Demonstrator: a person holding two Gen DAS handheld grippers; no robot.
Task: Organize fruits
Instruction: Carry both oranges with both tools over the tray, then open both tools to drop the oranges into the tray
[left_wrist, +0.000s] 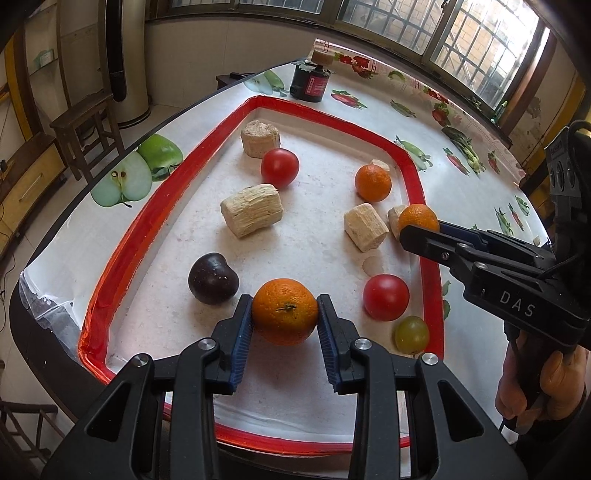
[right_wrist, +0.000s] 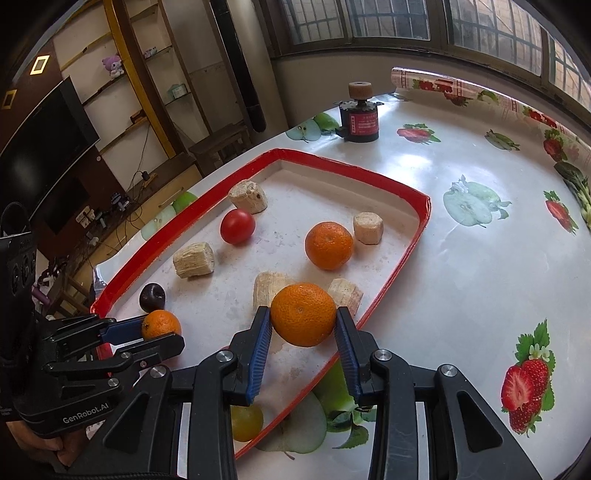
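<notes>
A red-rimmed white tray (left_wrist: 122, 236) (right_wrist: 413, 236) holds the fruit. My left gripper (left_wrist: 285, 321) is shut on an orange (left_wrist: 284, 312), which also shows in the right wrist view (right_wrist: 161, 324), low over the tray's near part. My right gripper (right_wrist: 303, 325) is shut on a second orange (right_wrist: 303, 314) near the tray's right rim; that orange shows in the left wrist view (left_wrist: 418, 218). A third orange (left_wrist: 373, 182) (right_wrist: 328, 245) lies in the tray. Two tomatoes (left_wrist: 279, 167) (left_wrist: 386, 297), a dark plum (left_wrist: 213, 278) (right_wrist: 152, 297) and a green grape (left_wrist: 412, 335) (right_wrist: 245, 422) lie there too.
Several pale sugarcane chunks (left_wrist: 252, 209) (right_wrist: 194, 259) lie scattered in the tray. A dark jar with a cork lid (left_wrist: 310, 79) (right_wrist: 360, 118) stands on the fruit-print tablecloth beyond the tray. The table edge runs along the left, with a wooden stool (left_wrist: 86, 129) beyond.
</notes>
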